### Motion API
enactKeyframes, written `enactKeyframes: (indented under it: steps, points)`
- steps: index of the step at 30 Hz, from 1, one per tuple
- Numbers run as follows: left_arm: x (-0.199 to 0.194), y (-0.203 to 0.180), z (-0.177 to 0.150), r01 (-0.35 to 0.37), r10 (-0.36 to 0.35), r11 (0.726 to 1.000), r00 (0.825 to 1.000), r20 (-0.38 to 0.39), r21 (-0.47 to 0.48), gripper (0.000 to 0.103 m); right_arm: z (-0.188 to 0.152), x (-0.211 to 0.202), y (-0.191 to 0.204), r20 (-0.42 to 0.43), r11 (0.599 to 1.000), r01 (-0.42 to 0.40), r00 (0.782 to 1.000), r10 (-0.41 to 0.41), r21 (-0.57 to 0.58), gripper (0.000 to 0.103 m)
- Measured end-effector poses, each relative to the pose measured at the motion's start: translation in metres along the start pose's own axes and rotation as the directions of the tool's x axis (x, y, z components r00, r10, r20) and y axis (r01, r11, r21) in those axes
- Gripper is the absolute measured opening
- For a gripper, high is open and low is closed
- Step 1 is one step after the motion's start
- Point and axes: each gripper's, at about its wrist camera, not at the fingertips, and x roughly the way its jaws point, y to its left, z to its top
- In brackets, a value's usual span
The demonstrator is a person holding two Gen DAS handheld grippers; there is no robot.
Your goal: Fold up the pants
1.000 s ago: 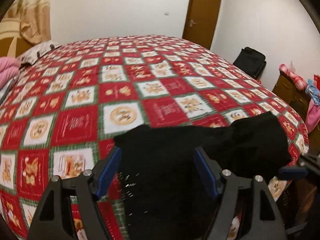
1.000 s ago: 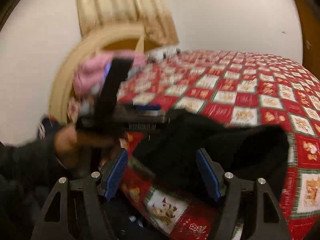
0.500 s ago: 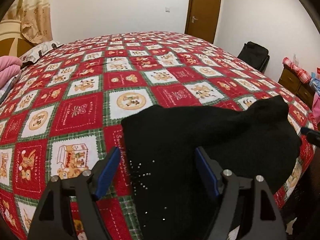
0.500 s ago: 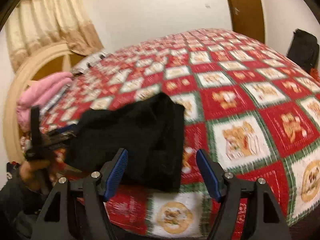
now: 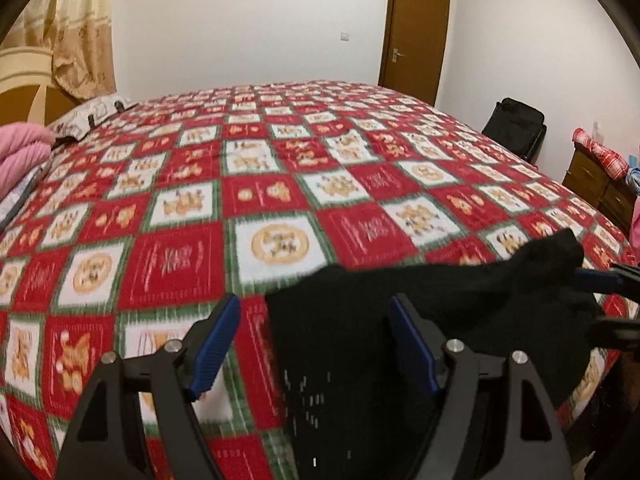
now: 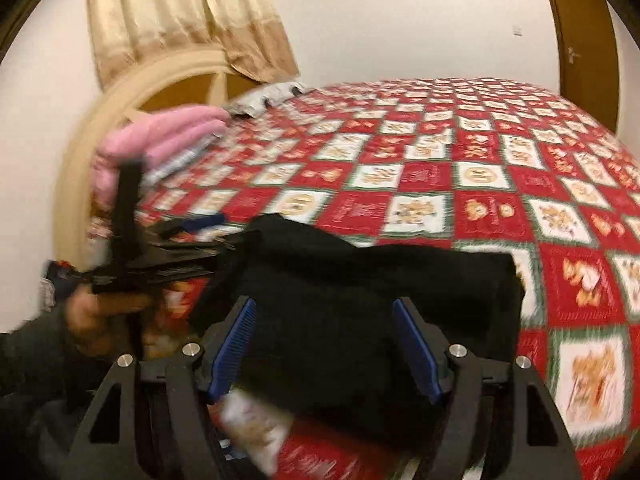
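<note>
Left gripper [image 5: 314,344]: its two blue-padded fingers [image 5: 214,346] stand spread wide and released, gripping nothing. The single pair of black pants [image 5: 360,344] lies bunched on the bedspread [image 5: 280,184], reaching up between the fingers; its edge sits nearer the right-hand finger, and contact with either pad cannot be told.

Right gripper [image 6: 324,346]: two fingers [image 6: 416,354], likewise parted wide and unclenched. The pants [image 6: 360,300] fill the gap between them and extend beyond the right-hand finger; whether cloth touches the pads cannot be told.

Beyond the left-hand finger of the right gripper, the left gripper [image 6: 200,236] appears at the pants' edge, blurred, held by one hand [image 6: 108,316]. One bed, one red-checked bedspread, one pink folded pile [image 6: 160,136] far ahead of the left-hand finger, one brown door [image 5: 414,34] far ahead.
</note>
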Motion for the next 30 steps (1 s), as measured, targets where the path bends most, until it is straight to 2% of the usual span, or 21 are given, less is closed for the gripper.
enactKeyframes:
  steps: [2, 3, 5, 6, 9, 10, 14, 15, 17, 18, 21, 24, 26, 28, 30]
  points:
    - [0.011, 0.001, 0.004, -0.038, 0.038, 0.999, 0.999, -0.032, 0.011, 0.092, 0.004, 0.014, -0.011, -0.023, 0.993, 0.114, 0.993, -0.114, -0.003, 0.072]
    - [0.017, 0.003, 0.005, -0.055, 0.056, 0.998, 0.998, -0.043, 0.016, 0.093, 0.003, 0.021, -0.027, -0.05, 0.987, 0.154, 0.987, -0.152, 0.038, 0.072]
    - [0.021, 0.011, 0.006, -0.087, 0.087, 0.996, 0.996, -0.031, 0.001, 0.093, -0.003, 0.023, -0.049, -0.071, 0.984, 0.131, 0.99, -0.123, 0.118, 0.072]
    - [0.027, 0.017, 0.007, -0.103, 0.102, 0.995, 0.994, -0.051, -0.014, 0.093, -0.008, 0.021, -0.055, -0.069, 0.985, 0.115, 0.992, -0.107, 0.128, 0.072]
    - [0.042, 0.031, 0.006, -0.096, 0.088, 0.993, 0.989, -0.119, -0.064, 0.095, -0.018, 0.014, -0.047, -0.08, 0.985, 0.167, 0.983, -0.163, 0.047, 0.072]
    - [0.042, 0.034, 0.006, -0.095, 0.085, 0.992, 0.989, -0.121, -0.081, 0.095, -0.019, 0.011, -0.045, -0.075, 0.984, 0.177, 0.982, -0.174, 0.037, 0.072]
    - [0.029, 0.03, 0.006, -0.103, 0.095, 0.991, 0.991, -0.096, -0.088, 0.095, -0.02, -0.018, -0.045, 0.019, 0.977, 0.192, 0.981, -0.195, 0.093, 0.072]
    - [0.023, 0.027, 0.005, -0.106, 0.1, 0.992, 0.992, -0.082, -0.072, 0.095, -0.02, -0.027, -0.041, 0.05, 0.981, 0.168, 0.984, -0.174, 0.1, 0.072]
    - [0.013, 0.019, 0.005, -0.125, 0.124, 0.992, 0.991, -0.049, -0.032, 0.095, -0.022, -0.04, -0.029, 0.096, 0.993, 0.071, 0.992, -0.08, 0.092, 0.072]
    - [0.01, 0.016, 0.006, -0.137, 0.136, 0.99, 0.99, -0.033, -0.015, 0.095, -0.025, -0.041, -0.017, 0.094, 0.998, 0.018, 0.995, -0.024, 0.062, 0.072]
    - [0.007, 0.004, 0.006, -0.151, 0.151, 0.988, 0.988, -0.016, 0.025, 0.095, -0.038, -0.033, 0.014, 0.026, 0.998, -0.048, 0.998, 0.049, -0.04, 0.072]
    - [0.009, -0.002, 0.005, -0.152, 0.153, 0.987, 0.988, -0.029, 0.053, 0.095, -0.049, -0.016, 0.023, -0.044, 0.994, 0.002, 0.999, -0.007, -0.11, 0.072]
    - [0.009, -0.004, 0.004, -0.149, 0.15, 0.987, 0.988, -0.03, 0.057, 0.095, -0.053, -0.008, 0.012, -0.082, 0.997, 0.032, 0.996, -0.038, -0.076, 0.072]
    - [0.01, -0.003, 0.004, -0.14, 0.142, 0.989, 0.989, -0.035, 0.044, 0.095, -0.058, -0.005, -0.009, -0.11, 1.0, 0.009, 0.994, -0.007, 0.019, 0.072]
    - [0.011, -0.001, 0.003, -0.135, 0.137, 0.99, 0.99, -0.041, 0.033, 0.095, -0.061, -0.008, -0.024, -0.093, 0.996, -0.037, 0.995, 0.044, 0.081, 0.072]
